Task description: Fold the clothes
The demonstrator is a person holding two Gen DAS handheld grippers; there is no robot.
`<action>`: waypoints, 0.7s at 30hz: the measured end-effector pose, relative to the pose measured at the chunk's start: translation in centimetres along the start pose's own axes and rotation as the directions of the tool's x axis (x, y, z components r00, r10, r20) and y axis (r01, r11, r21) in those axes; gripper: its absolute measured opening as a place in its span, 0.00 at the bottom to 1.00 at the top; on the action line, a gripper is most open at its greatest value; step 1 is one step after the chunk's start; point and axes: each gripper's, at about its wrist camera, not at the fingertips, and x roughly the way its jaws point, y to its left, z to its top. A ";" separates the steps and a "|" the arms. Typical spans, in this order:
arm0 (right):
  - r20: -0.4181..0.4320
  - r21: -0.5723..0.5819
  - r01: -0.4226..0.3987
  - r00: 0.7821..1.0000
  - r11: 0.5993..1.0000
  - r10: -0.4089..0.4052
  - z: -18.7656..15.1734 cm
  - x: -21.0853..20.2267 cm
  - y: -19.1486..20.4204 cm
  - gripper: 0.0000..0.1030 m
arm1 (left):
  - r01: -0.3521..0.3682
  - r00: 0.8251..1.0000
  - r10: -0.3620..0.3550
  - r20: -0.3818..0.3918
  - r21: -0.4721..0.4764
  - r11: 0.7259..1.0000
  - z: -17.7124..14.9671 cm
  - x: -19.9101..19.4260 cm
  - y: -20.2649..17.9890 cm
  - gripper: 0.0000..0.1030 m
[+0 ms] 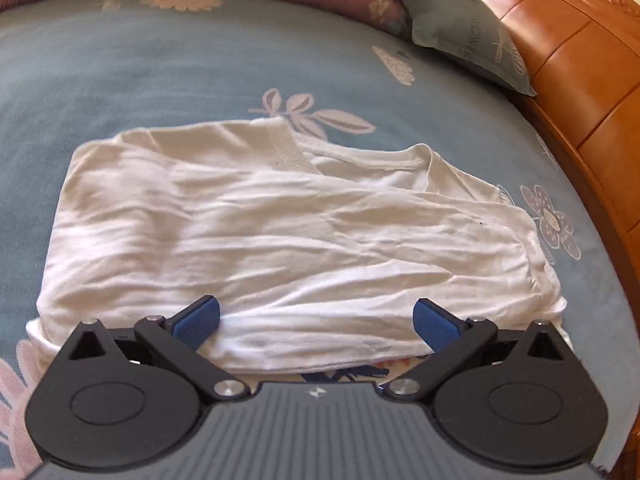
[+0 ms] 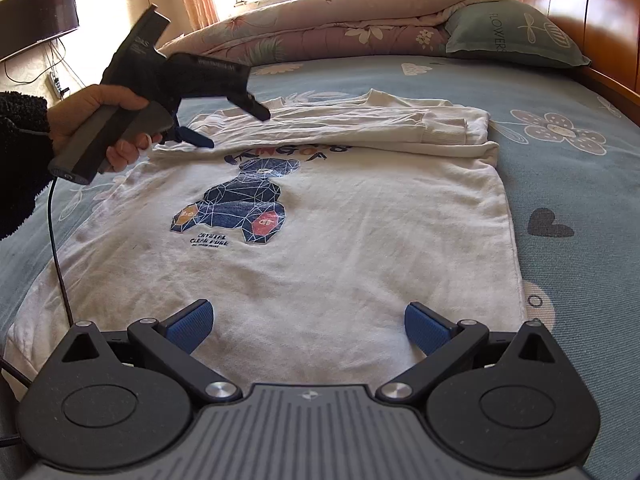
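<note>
Sweatshirt first: a white one with a dark geometric bear print lies flat on the blue flowered bedsheet, its top part already turned down over the chest so that both ribbed cuffs rest across the fold, near the far edge of the garment. Judging by that, the sleeves and shoulders are dealt with and the body still waits to be doubled over.

From where the right gripper sits, low over the hem, its blue pads are spread wide with nothing between them, only cloth lying beneath. The left gripper, held in the person's hand with a dark fuzzy sleeve behind it, hovers above the folded upper part on the left side of the shirt; its own camera shows it parted too, empty, the pads standing over rumpled white fabric.

So both tools are released, and I would say this is the pause between folds. The next move likely calls for each gripper to settle on an edge of the sweatshirt, pinch all the layers there, and carry that side across without dragging the tucked sleeves loose. A green pillow and rolled quilt lie well apart at the headboard, out of the way.
</note>
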 end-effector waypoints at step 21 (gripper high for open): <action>0.084 -0.090 0.003 0.996 0.996 0.004 -0.4 -2.8 2.5 1.00 | -0.035 0.999 0.029 0.032 0.223 0.974 -8.8 -15.4 -6.9 0.99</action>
